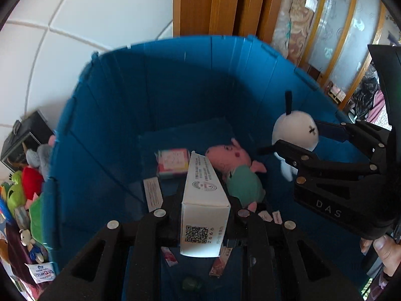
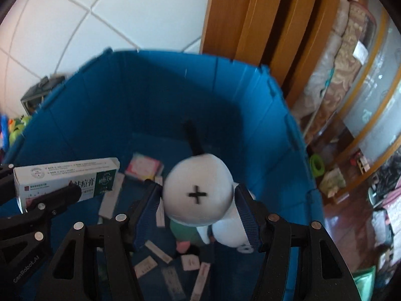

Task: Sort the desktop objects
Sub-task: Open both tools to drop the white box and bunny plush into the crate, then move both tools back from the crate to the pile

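A large blue bin [image 1: 105, 115] is filling both views, standing against a white tiled wall [image 1: 75, 12]. On its floor a pink pig plush [image 1: 234, 160] is lying among scattered small packets [image 2: 144, 267]. The right gripper [image 2: 198, 198] is pinching a white round plush [image 2: 198, 193] above the bin's right side. The left gripper [image 1: 204, 198] is clamping a white medicine box [image 1: 205, 200], held lengthwise, above the bin's near-left part.

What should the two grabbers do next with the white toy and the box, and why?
Probably let go. The left gripper holds the white box and the right gripper holds the white plush toy, both already hanging over the open blue bin, where a pink pig plush and small packets lie.
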{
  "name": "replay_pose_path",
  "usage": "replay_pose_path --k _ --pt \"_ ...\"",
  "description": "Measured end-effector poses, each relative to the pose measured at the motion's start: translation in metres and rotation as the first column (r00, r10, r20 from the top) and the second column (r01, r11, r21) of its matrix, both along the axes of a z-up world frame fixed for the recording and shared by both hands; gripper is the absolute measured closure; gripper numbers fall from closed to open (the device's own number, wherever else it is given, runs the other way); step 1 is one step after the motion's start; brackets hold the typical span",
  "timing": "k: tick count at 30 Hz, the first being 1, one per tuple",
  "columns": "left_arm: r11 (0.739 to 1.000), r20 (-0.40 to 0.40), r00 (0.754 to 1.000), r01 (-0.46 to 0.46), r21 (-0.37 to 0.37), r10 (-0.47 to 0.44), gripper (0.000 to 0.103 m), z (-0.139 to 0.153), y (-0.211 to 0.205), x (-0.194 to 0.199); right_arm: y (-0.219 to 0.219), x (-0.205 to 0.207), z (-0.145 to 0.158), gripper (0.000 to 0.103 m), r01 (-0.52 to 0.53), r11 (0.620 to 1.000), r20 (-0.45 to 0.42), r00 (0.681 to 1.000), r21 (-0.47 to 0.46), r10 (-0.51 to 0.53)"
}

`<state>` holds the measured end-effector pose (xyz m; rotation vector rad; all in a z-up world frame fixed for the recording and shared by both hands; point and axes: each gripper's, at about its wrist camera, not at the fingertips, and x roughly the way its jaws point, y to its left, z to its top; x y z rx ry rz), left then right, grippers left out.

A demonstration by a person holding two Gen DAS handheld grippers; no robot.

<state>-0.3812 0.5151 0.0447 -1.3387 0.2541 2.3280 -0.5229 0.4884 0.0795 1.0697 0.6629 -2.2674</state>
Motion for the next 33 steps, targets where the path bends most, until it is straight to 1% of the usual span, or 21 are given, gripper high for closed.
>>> replay_pose_path --k 2,4,6,8,9,10,11,12,13,14,16,17,18,19,23,25,27,31,33 --pt "1.000 0.102 0.995 0.003 -0.018 -0.001 0.082 -0.023 0.003 -0.006 -0.001 -0.009 -0.030 0.042 -0.008 0.998 0.093 0.996 0.067 0.002" --pt "1.000 0.202 0.979 -0.002 -0.014 0.005 0.082 -0.040 0.003 -0.010 0.000 -0.014 -0.059 0.043 -0.014 0.994 0.193 0.981 0.109 -0.007" --pt "0.998 0.253 0.967 -0.005 -0.056 0.019 0.082 -0.057 0.003 -0.009 0.001 -0.015 -0.081 0.043 -0.019 0.989 0.258 0.966 0.144 -0.019" --pt "0.994 0.302 0.952 -0.015 -0.105 0.047 0.082 -0.070 0.003 -0.009 0.002 -0.013 -0.096 0.043 -0.029 0.984 0.299 0.954 0.174 -0.025" --pt "0.994 0.330 0.942 -0.021 -0.111 0.056 0.082 -0.076 0.003 -0.008 0.002 -0.013 -0.101 0.042 -0.038 0.982 0.313 0.950 0.183 -0.022" --pt "0.993 0.351 0.934 -0.030 -0.113 0.068 0.082 -0.080 0.002 -0.008 0.001 -0.011 -0.103 0.039 -0.045 0.980 0.315 0.949 0.193 -0.018" --pt "0.992 0.363 0.928 -0.038 -0.121 0.079 0.082 -0.082 0.001 -0.008 0.000 -0.010 -0.105 0.026 -0.055 0.977 0.313 0.950 0.204 -0.012" --pt "0.990 0.366 0.926 -0.040 -0.138 0.089 0.082 -0.084 0.002 -0.008 -0.002 -0.007 -0.107 0.012 -0.065 0.975 0.313 0.950 0.213 -0.005" --pt "0.987 0.363 0.926 -0.044 -0.158 0.099 0.082 -0.085 0.002 -0.007 -0.003 -0.003 -0.109 0.009 -0.070 0.973 0.315 0.949 0.222 -0.003" --pt "0.984 0.358 0.927 -0.049 -0.173 0.109 0.079 -0.086 -0.003 -0.011 -0.004 -0.001 -0.111 0.008 -0.079 0.970 0.316 0.949 0.230 0.003" --pt "0.982 0.344 0.931 -0.059 -0.181 0.119 0.066 -0.084 -0.004 -0.014 -0.007 0.002 -0.112 0.006 -0.093 0.965 0.323 0.946 0.246 0.009" --pt "0.982 0.337 0.933 -0.066 -0.177 0.123 0.054 -0.084 -0.004 -0.017 -0.010 0.001 -0.111 0.003 -0.096 0.962 0.326 0.945 0.254 0.008" --pt "0.983 0.332 0.935 -0.071 -0.172 0.126 0.045 -0.082 -0.006 -0.017 -0.011 0.002 -0.113 0.001 -0.100 0.960 0.327 0.945 0.263 0.009" --pt "0.983 0.326 0.937 -0.075 -0.168 0.127 0.042 -0.081 -0.007 -0.016 -0.011 0.001 -0.113 0.000 -0.102 0.958 0.330 0.944 0.268 0.008" --pt "0.984 0.317 0.940 -0.083 -0.157 0.130 0.041 -0.078 -0.009 -0.021 -0.013 0.001 -0.115 0.000 -0.104 0.957 0.348 0.938 0.271 0.004" --pt "0.986 0.317 0.939 -0.092 -0.142 0.133 0.041 -0.076 -0.011 -0.022 -0.012 0.002 -0.116 0.000 -0.103 0.955 0.355 0.935 0.277 -0.003" --pt "0.987 0.299 0.944 -0.102 -0.124 0.136 0.041 -0.071 -0.013 -0.022 -0.013 0.001 -0.118 0.000 -0.105 0.956 0.367 0.930 0.274 -0.003" --pt "0.986 0.186 0.972 -0.127 -0.110 0.146 0.041 -0.051 -0.017 -0.019 -0.013 0.001 -0.118 0.000 -0.101 0.963 0.389 0.921 0.249 -0.004" --pt "0.984 0.132 0.979 -0.140 -0.113 0.155 0.041 -0.041 -0.019 -0.017 -0.014 0.002 -0.111 0.000 -0.097 0.971 0.391 0.920 0.221 0.003"
